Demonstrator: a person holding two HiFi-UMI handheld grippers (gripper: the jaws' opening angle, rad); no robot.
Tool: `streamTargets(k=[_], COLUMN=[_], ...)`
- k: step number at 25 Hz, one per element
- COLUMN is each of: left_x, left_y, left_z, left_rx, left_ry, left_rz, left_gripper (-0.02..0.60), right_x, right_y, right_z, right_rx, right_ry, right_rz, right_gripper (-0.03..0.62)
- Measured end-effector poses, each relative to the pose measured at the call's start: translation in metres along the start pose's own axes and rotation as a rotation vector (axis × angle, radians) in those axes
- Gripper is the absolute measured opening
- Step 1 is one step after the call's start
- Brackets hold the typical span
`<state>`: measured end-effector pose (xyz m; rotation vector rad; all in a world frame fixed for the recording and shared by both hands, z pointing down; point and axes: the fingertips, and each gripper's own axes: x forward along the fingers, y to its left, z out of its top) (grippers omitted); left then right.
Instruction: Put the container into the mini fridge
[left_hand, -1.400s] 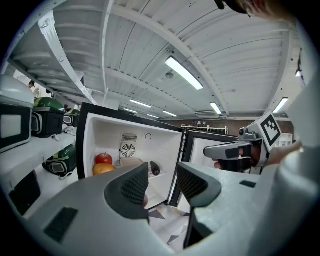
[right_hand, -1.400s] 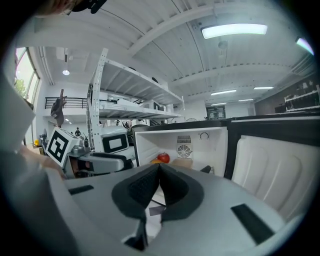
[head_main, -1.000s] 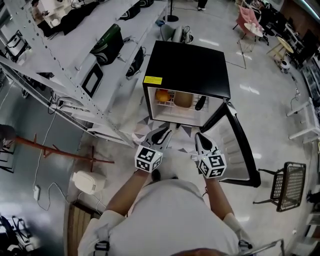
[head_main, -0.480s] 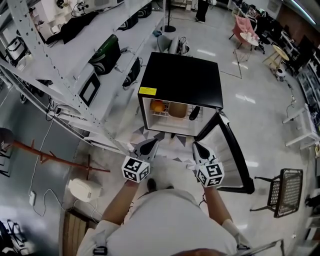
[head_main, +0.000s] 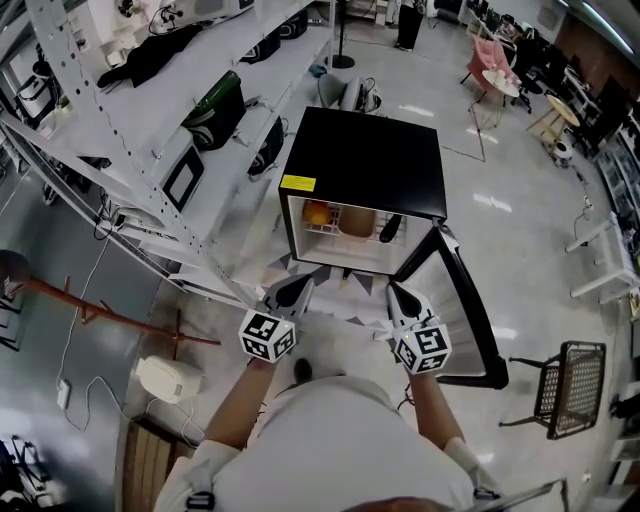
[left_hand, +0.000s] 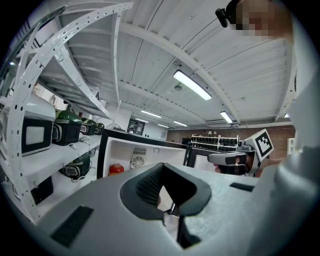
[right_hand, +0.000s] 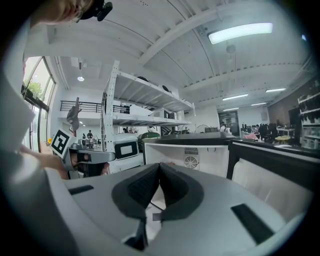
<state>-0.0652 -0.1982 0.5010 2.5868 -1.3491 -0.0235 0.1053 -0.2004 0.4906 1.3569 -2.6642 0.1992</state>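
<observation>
Already the tan container (head_main: 357, 221) sits on the mini fridge's (head_main: 365, 160) shelf, with an orange fruit (head_main: 316, 212) at its 9 o'clock and a dark item (head_main: 390, 228) at 3. The door (head_main: 450, 300) hangs wide toward 4 o'clock, leaving bare floor (head_main: 345, 300) before the opening. The right gripper (head_main: 393, 290) is closed and empty; the left gripper (head_main: 299, 286), slightly parted a second ago, is now closed and empty too.
</observation>
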Motion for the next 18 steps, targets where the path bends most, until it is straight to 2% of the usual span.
streamTargets(k=[18], left_x=[0.002], left_y=[0.014], left_z=[0.0], left_rx=[-0.018], left_ry=[0.008], left_rz=[-0.008], left_gripper=[0.005], right_x=[0.011], right_y=[-0.002], right_z=[0.006], right_rx=[0.005], right_ry=[-0.01], right_rz=[-0.016], right_gripper=[0.006])
